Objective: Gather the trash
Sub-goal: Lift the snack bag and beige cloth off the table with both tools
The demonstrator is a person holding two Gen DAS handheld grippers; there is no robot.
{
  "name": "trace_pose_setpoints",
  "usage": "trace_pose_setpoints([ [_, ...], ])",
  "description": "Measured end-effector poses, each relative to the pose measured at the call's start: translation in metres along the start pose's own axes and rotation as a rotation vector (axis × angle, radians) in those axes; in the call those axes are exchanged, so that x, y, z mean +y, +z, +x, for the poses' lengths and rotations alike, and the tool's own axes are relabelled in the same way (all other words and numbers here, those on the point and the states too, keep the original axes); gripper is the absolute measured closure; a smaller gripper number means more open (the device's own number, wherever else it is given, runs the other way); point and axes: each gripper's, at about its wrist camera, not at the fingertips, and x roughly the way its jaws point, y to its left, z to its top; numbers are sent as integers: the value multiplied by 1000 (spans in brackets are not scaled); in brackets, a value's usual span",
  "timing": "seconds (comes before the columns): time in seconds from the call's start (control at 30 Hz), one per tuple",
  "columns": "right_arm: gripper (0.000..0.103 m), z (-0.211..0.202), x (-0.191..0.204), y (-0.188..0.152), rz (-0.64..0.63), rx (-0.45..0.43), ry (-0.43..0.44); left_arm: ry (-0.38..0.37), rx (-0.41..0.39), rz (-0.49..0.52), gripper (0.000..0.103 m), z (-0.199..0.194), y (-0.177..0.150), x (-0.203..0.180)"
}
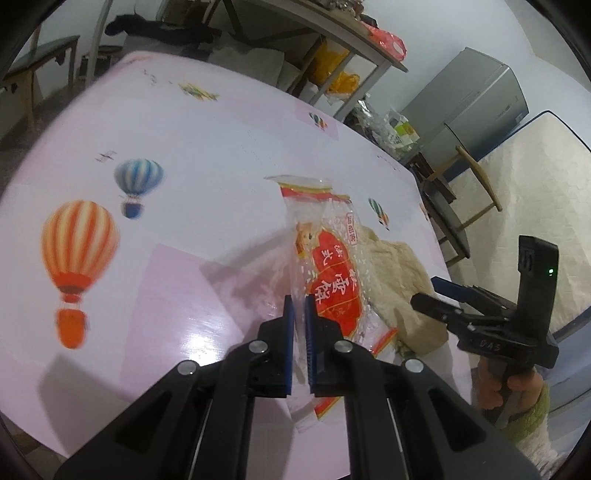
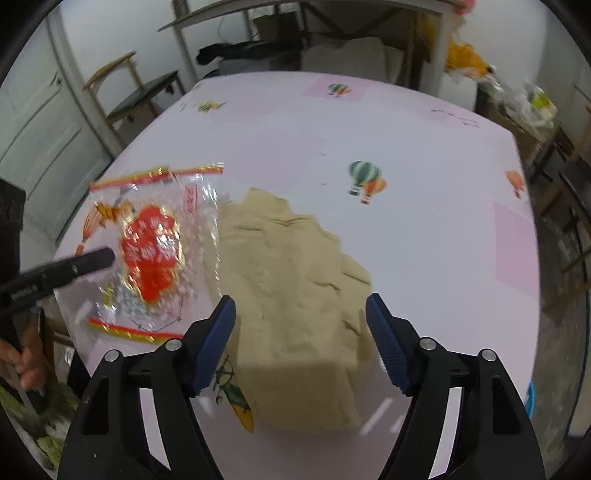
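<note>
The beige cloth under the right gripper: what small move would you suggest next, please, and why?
Probably lower the right gripper and close its jaws on the beige cloth. The jaws stand open above it with nothing between them, while the left gripper is already clamped on the plastic wrapper.

Ahead of both grippers a table [image 2: 424, 236] under a pink balloon-print cloth fills the view, with white walls [image 2: 122, 33] beyond, a panelled door [image 2: 33, 122] and wooden chair [image 2: 129, 88] far left, a metal shelf [image 1: 347, 40] and grey cabinet [image 1: 476, 99] far right.
</note>
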Motion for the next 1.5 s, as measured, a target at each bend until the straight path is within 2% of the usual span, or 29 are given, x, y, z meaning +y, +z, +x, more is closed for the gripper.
trace_pose_setpoints([
  [0.13, 22, 13, 10, 4, -75, 21, -3, 33, -9, -21, 98, -8, 3, 17],
  [0.3, 22, 31, 14, 7, -89, 43, -31, 25, 5, -42, 98, -6, 1, 26],
  [0.37, 28, 30, 11, 8, -74, 40, -40, 20, 10, -39, 98, -4, 0, 25],
  [0.53, 59, 26, 5, 11, 6, 30, -79, 9, 23, -23, 98, 3, 0, 19],
  [0.7, 85, 21, 1, 10, 79, 21, -99, 13, 21, -2, 98, 5, 0, 12],
  [0.8, 94, 21, -2, 11, 118, 19, -86, 19, 14, 9, 98, 3, 0, 9],
  [1.1, 97, 7, -21, 4, 204, 1, -63, 32, -11, 53, 98, -4, 0, -4],
  [1.5, 97, -21, -37, -1, 271, -71, -82, 9, -51, 75, 99, -16, 3, -16],
])
